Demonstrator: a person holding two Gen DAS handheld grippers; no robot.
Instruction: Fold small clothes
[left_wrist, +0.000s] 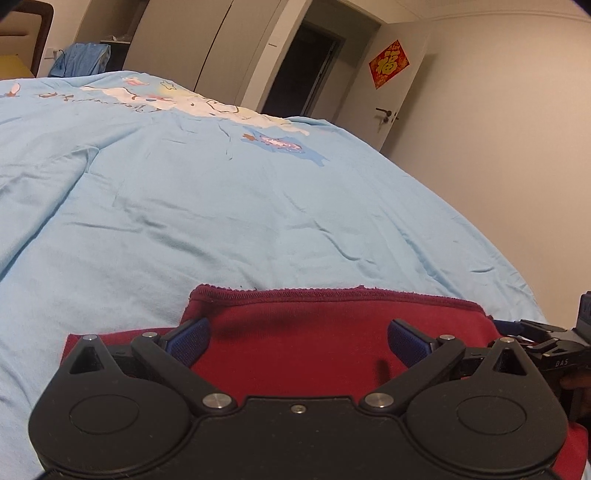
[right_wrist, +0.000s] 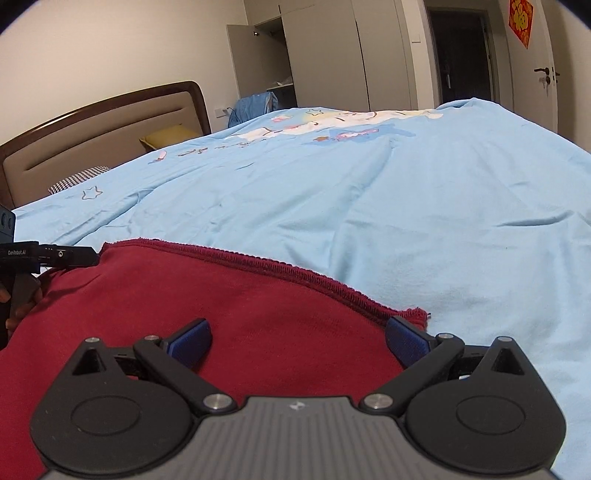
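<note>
Over the near edge of the bed, at about six o'clock in both wrist views, lies the red garment (left_wrist: 314, 332) on the pale blue quilt (left_wrist: 221, 203). From the left: the left gripper (left_wrist: 299, 341) hangs low over the cloth with its blue pads spread wide, pinching nothing. At three o'clock in that view the black body of the other tool pokes in. The right gripper (right_wrist: 299, 341) is likewise spread, with the cloth beneath it; its right pad (right_wrist: 406, 341) sits at the garment's ragged right corner, though I cannot tell whether it touches.

My reading is that a fold is between grasps: both tools are poised over the near part of the garment with no hold yet. The next move calls for each gripper to drop and close on a near corner or edge, taking only the garment, not the quilt under it, then carrying both sides evenly.

The garment's stitched hem (right_wrist: 258, 267) faces twelve o'clock, away from the grippers. Its long axis seems to run from nine to three, across the line of the tools.
</note>
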